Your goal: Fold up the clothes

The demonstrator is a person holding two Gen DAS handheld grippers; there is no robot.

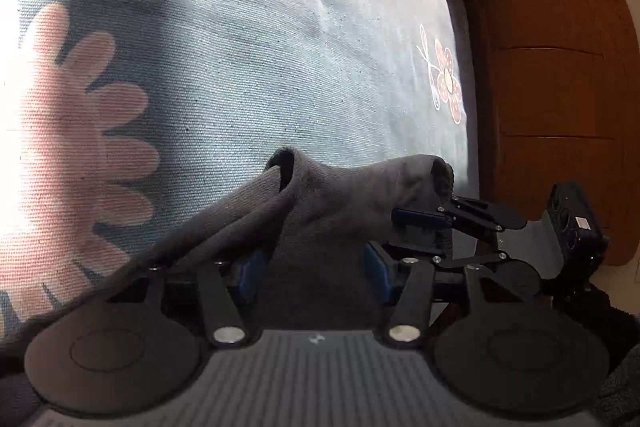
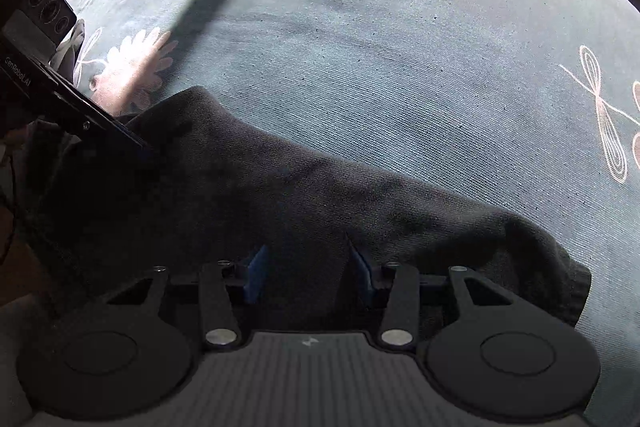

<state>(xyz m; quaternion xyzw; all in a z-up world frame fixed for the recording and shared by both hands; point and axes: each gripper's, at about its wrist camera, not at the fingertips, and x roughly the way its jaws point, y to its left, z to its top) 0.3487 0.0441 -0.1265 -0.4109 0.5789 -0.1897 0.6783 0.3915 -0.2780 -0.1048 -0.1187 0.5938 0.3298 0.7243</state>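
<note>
Two sets of tongs are working one dark grey garment (image 2: 280, 195) as it is lying bunched on a grey-blue floral bedspread (image 2: 400, 67), with the folding looking barely begun. Judging by its soft knit and a ribbed cuff at its right end, the garment is probably a sweater or a thick sock, though the pictures are not settling which. No neat fold is showing yet; the cloth is running in a rumpled band from the left tongs to the ribbed end, so squaring and final folding appear to be remaining.

The left tongs (image 1: 316, 277) are standing partly apart with the garment's cloth lying between the blue pads (image 1: 254, 273); whether the pads are pressing on it cannot be told. The right tongs (image 2: 310, 273) are likewise standing half apart over the garment, cloth between them, grip uncertain. In the left wrist view, the right tongs are reaching in at the garment's right end.

Counted: one garment, two tongs, one bedspread. Beyond the bedspread's edge, right of the garment, a wooden floor (image 1: 560, 67) is showing.
</note>
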